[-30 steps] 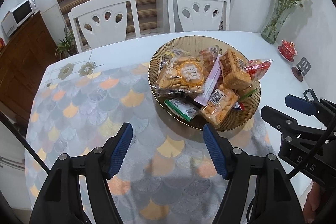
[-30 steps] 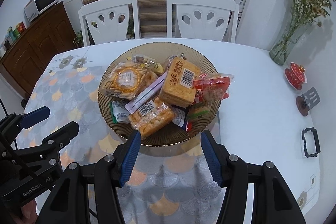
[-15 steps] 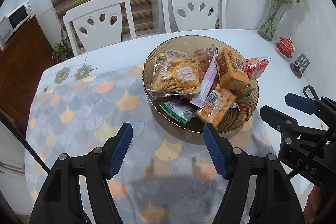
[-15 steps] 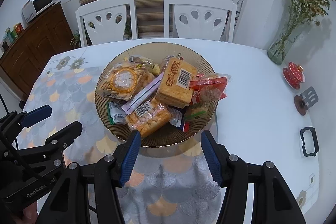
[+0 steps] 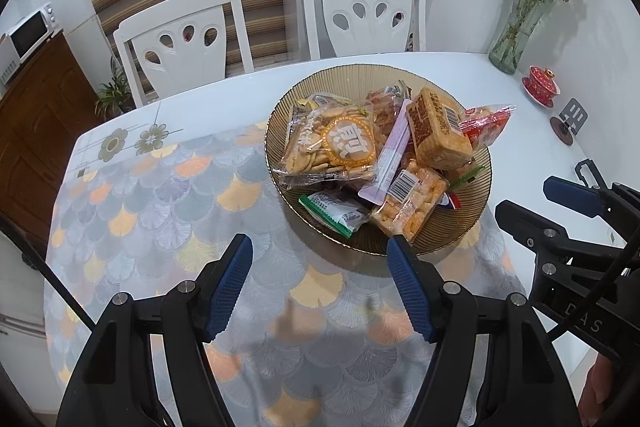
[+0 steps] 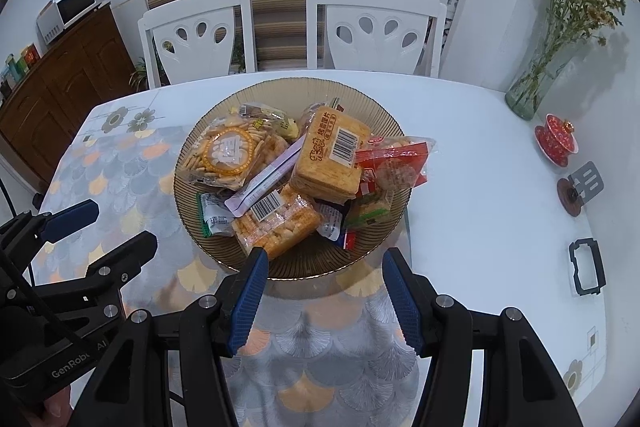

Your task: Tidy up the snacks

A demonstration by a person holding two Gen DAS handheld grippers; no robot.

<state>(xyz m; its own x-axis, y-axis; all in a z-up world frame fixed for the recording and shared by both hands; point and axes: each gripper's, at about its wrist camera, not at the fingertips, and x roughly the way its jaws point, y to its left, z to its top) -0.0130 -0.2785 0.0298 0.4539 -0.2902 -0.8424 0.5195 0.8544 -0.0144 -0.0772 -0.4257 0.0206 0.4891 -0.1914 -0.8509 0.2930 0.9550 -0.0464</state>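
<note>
A ribbed amber glass bowl (image 5: 280, 115) (image 6: 304, 85) stands mid-table, heaped with snack packets: a clear bag of round biscuits (image 5: 332, 147) (image 6: 232, 155), a brown cracker pack (image 5: 438, 131) (image 6: 330, 159), an orange barcoded pack (image 5: 408, 205) (image 6: 276, 223), a green-white packet (image 5: 336, 213) and a red bag (image 5: 486, 123) (image 6: 396, 159). My left gripper (image 5: 319, 241) (image 6: 120, 225) hovers open over the cloth at the bowl's near left rim. My right gripper (image 6: 325, 255) (image 5: 534, 199) hovers open at the near rim. Neither holds anything.
A scale-patterned cloth (image 5: 160, 195) covers the table's left half. At the right edge stand a glass vase of flowers (image 5: 516, 43), a red lidded cup (image 5: 542, 89), a small stand (image 5: 568, 123) and a black frame (image 6: 586, 267). Two white chairs (image 5: 188, 35) (image 5: 364, 15) line the far side.
The bowl drifts slightly leftward in both views. The jaws stand as wide as before and no snack has moved.
</note>
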